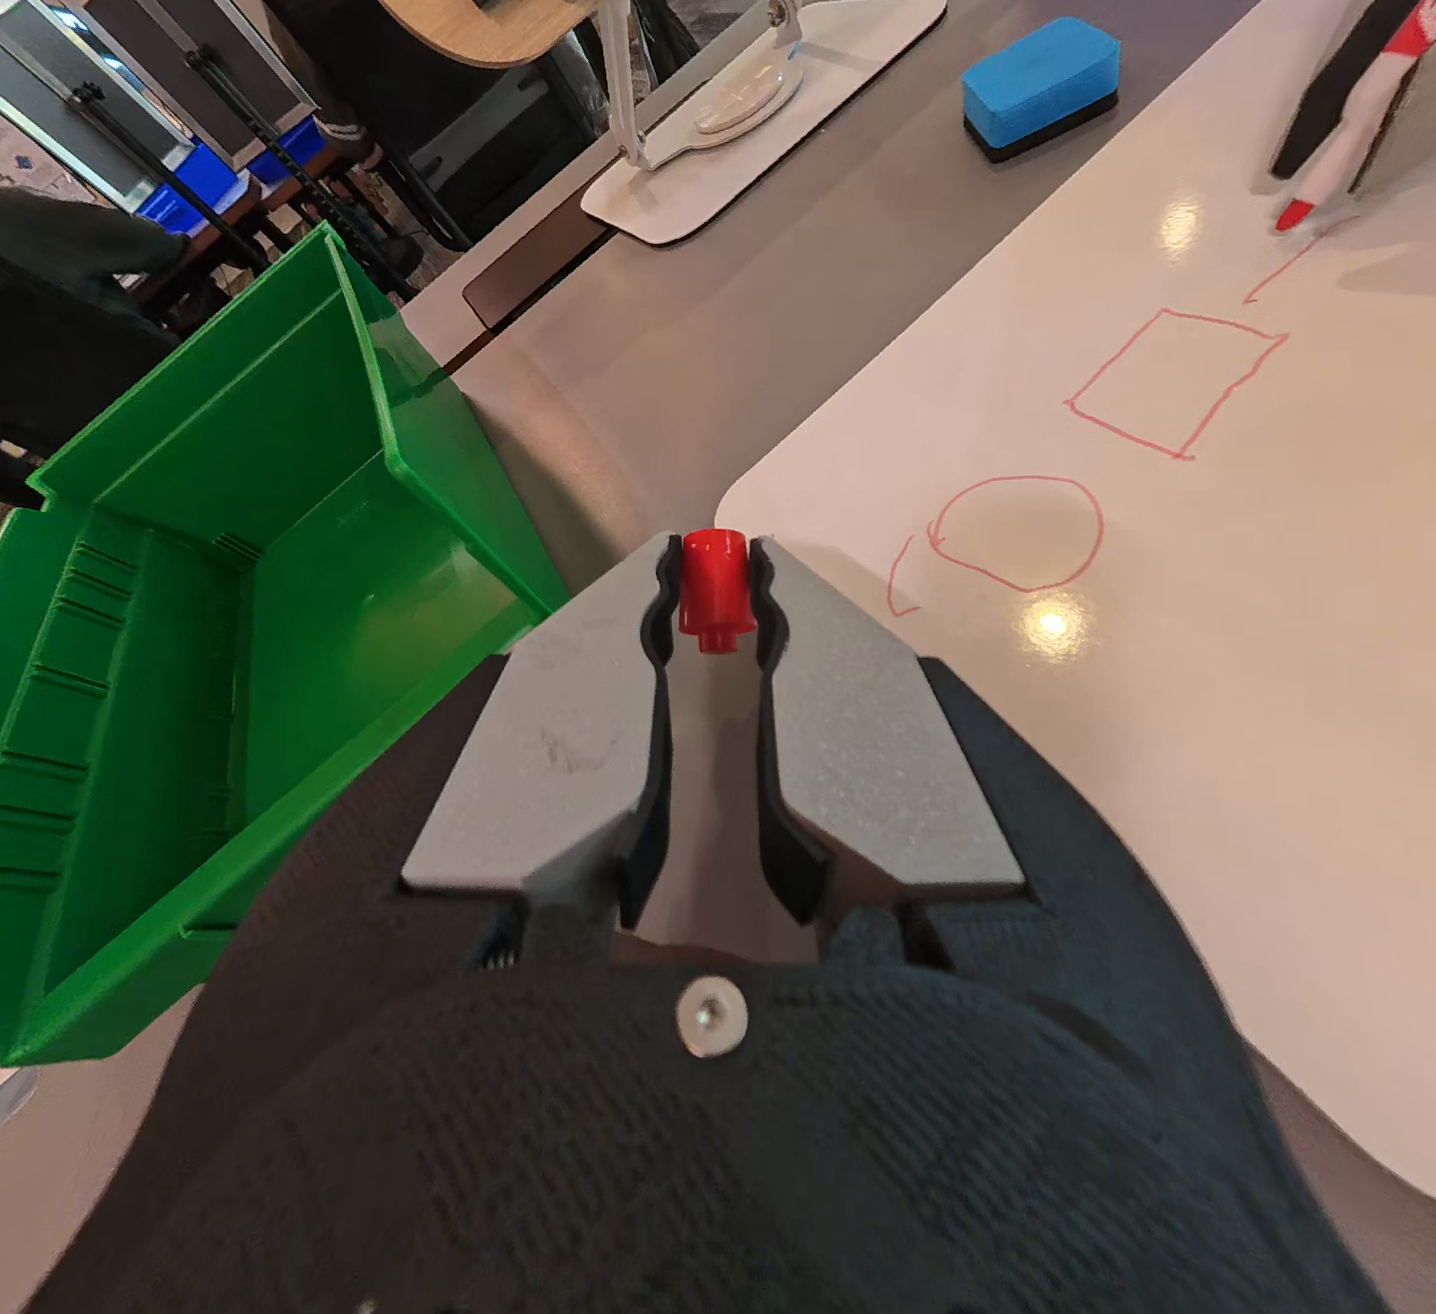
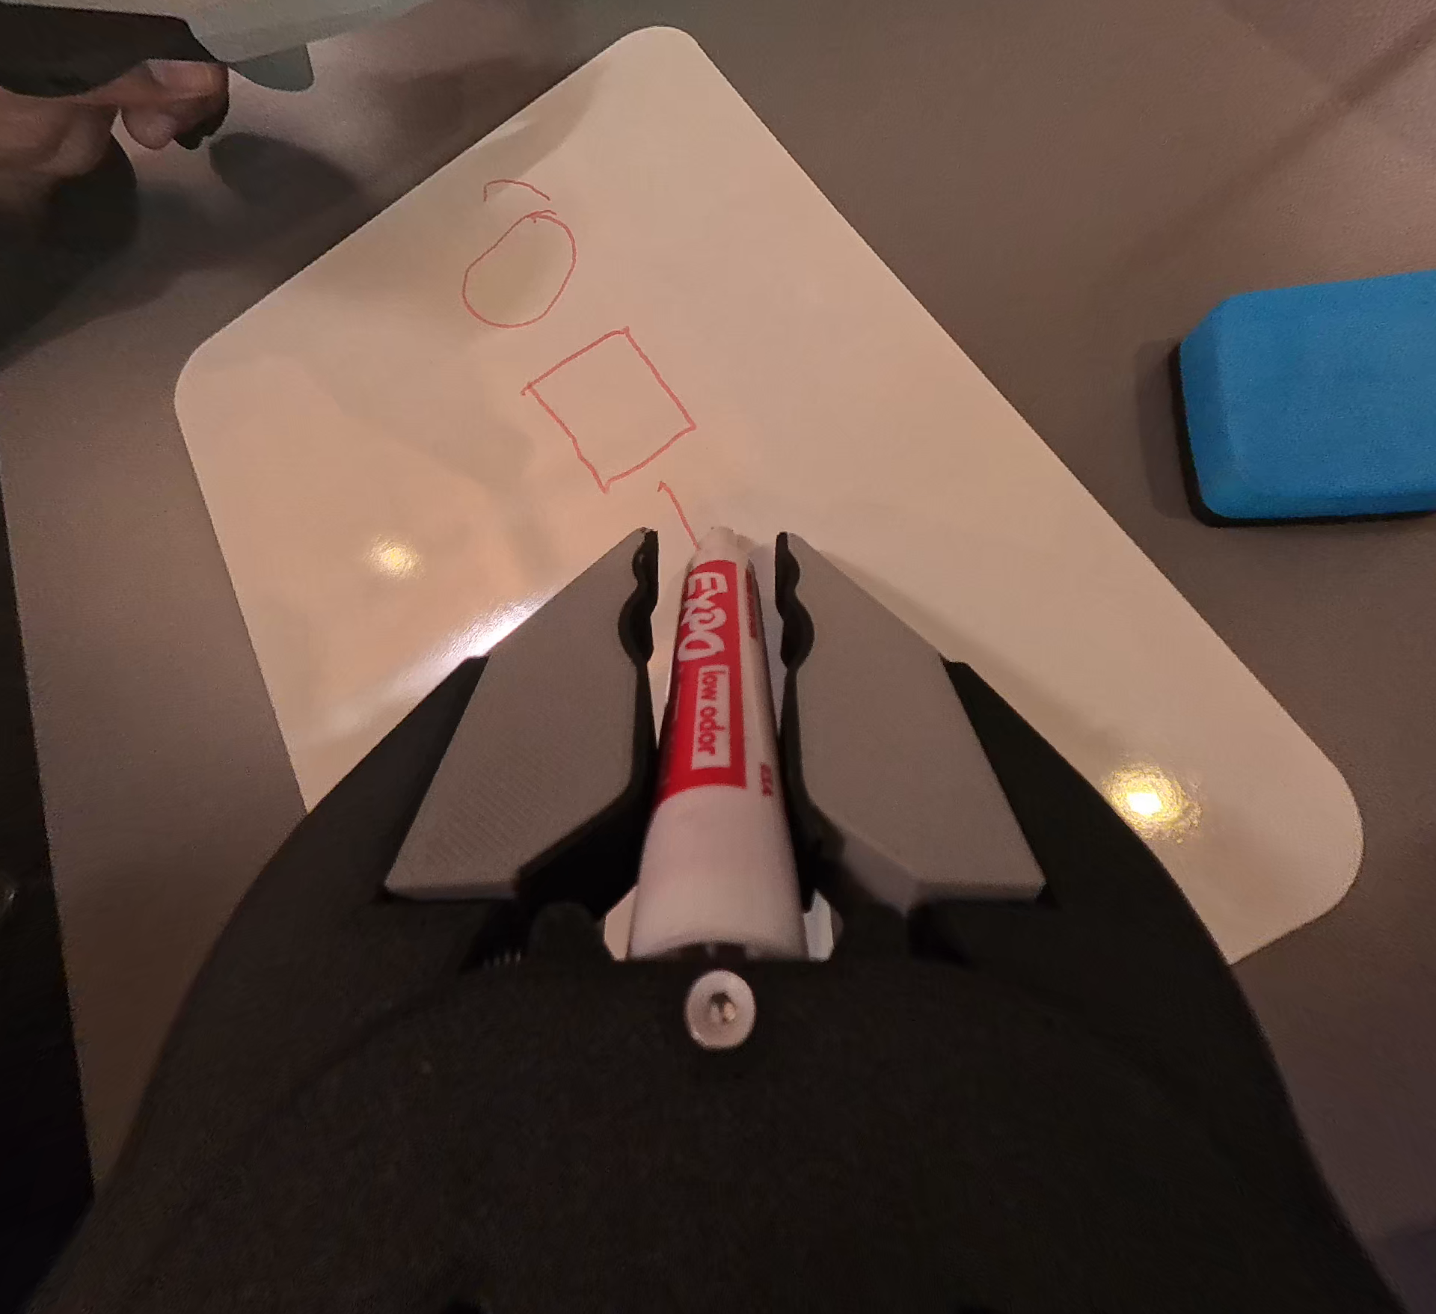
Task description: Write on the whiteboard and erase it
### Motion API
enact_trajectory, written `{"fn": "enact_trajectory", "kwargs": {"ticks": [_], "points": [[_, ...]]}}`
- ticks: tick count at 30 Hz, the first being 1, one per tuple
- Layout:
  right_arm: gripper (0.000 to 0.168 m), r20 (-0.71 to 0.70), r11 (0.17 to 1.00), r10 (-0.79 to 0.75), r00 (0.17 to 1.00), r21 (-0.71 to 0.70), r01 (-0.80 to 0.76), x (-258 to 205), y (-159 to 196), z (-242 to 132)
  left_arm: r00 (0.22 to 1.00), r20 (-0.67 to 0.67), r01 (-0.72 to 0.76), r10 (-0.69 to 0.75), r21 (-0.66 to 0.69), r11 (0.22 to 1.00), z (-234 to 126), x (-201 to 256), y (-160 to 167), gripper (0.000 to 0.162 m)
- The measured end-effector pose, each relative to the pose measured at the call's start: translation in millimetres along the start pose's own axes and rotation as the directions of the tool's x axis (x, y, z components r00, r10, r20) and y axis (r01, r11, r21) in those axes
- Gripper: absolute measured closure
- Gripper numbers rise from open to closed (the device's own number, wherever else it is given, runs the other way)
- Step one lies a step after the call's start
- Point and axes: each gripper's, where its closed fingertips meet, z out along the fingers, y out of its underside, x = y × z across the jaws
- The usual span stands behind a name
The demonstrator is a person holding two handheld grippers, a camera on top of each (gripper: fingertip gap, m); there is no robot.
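Right tongs (image 2: 715,546) clenched on the marker (image 2: 719,733), left tongs (image 1: 715,554) pinching its cap (image 1: 715,589); we keep tip pressure light on the whiteboard (image 2: 932,500).

I see a grey table (image 1: 699,344) carrying everything. A white whiteboard (image 2: 855,383) lies flat on it, marked with red shapes. Just beyond the board's far edge sits a blue eraser (image 1: 1041,88). A green bin (image 1: 233,655) rests at the left, and a white lamp base (image 1: 777,111) stands at the far side.
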Motion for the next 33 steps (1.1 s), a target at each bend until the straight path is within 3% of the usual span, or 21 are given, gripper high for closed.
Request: {"fn": "enact_trajectory", "kwargs": {"ticks": [33], "points": [[0.139, 0.034, 0.999, -0.017, 0.999, -0.047, 0.018, -15, 18, -4, 1.0, 0.0, 0.004, -0.004, 0.004, 1.0, 0, -1, -1, 0.146]]}}
